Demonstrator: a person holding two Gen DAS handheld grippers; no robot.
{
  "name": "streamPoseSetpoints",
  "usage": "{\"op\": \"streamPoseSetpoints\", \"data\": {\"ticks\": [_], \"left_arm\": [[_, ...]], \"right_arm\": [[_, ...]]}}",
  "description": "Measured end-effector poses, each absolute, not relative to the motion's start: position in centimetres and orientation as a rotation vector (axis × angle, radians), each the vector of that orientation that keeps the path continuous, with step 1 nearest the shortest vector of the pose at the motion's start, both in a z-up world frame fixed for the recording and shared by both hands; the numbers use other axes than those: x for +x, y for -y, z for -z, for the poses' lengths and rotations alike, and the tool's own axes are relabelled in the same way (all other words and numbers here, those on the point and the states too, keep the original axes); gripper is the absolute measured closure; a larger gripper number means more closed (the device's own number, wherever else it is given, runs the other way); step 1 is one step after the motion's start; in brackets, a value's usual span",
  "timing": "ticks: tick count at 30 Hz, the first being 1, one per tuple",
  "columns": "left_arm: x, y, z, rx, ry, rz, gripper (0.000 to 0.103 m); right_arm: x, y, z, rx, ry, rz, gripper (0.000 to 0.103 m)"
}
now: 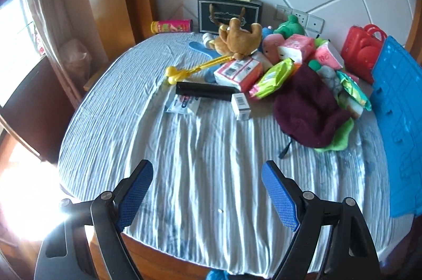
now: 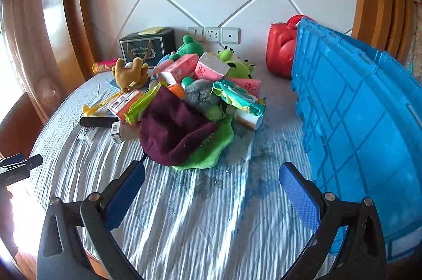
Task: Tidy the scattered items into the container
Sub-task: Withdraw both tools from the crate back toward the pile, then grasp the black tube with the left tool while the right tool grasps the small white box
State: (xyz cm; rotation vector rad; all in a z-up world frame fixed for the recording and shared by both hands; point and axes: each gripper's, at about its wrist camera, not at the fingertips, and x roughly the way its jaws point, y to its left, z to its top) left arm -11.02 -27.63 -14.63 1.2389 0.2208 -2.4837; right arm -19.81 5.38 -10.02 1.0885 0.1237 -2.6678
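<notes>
A heap of items lies on the round table's striped cloth point(image 1: 205, 153): a maroon knit hat point(image 1: 308, 108) point(image 2: 174, 129), a brown plush point(image 1: 237, 41) point(image 2: 129, 73), pink tissue packs point(image 1: 294, 46) point(image 2: 182, 67), a green wipes pack point(image 1: 274, 78), a black tube point(image 1: 205, 91) point(image 2: 99, 121), a small white box point(image 1: 241, 106) and a yellow clip toy point(image 1: 175, 74). The blue crate point(image 1: 401, 121) point(image 2: 356, 127) stands at the right. My left gripper point(image 1: 207, 181) is open, well short of the heap. My right gripper point(image 2: 212, 179) is open too, just before the hat, with the crate at its right finger.
A black gift box point(image 1: 229, 13) point(image 2: 147, 45), a pink snack can point(image 1: 171, 26) and a red plastic case point(image 1: 362, 50) point(image 2: 281, 53) stand at the back by the padded wall. Wooden frame and curtain rise at the left. The table's near edge point(image 1: 163, 251) lies under the fingers.
</notes>
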Motion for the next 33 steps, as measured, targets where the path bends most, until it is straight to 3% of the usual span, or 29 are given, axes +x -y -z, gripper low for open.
{"op": "streamPoseSetpoints", "data": {"ticks": [11, 18, 30, 33], "left_arm": [[-18.1, 32.8, 20.4, 1.377, -0.264, 2.356, 0.018], [-22.6, 36.3, 22.4, 1.431, -0.208, 2.363, 0.018], [-33.9, 41.5, 25.6, 1.607, 0.263, 2.683, 0.018], [-35.4, 42.1, 27.4, 1.711, 0.298, 2.728, 0.018]], "right_arm": [[-30.4, -1.3, 18.3, 1.374, -0.067, 2.456, 0.000], [-32.0, 4.6, 19.6, 1.399, -0.080, 2.421, 0.000], [-32.8, 16.0, 22.8, 1.516, -0.019, 2.474, 0.000], [-33.3, 18.3, 23.9, 1.558, -0.008, 2.493, 0.000]]}}
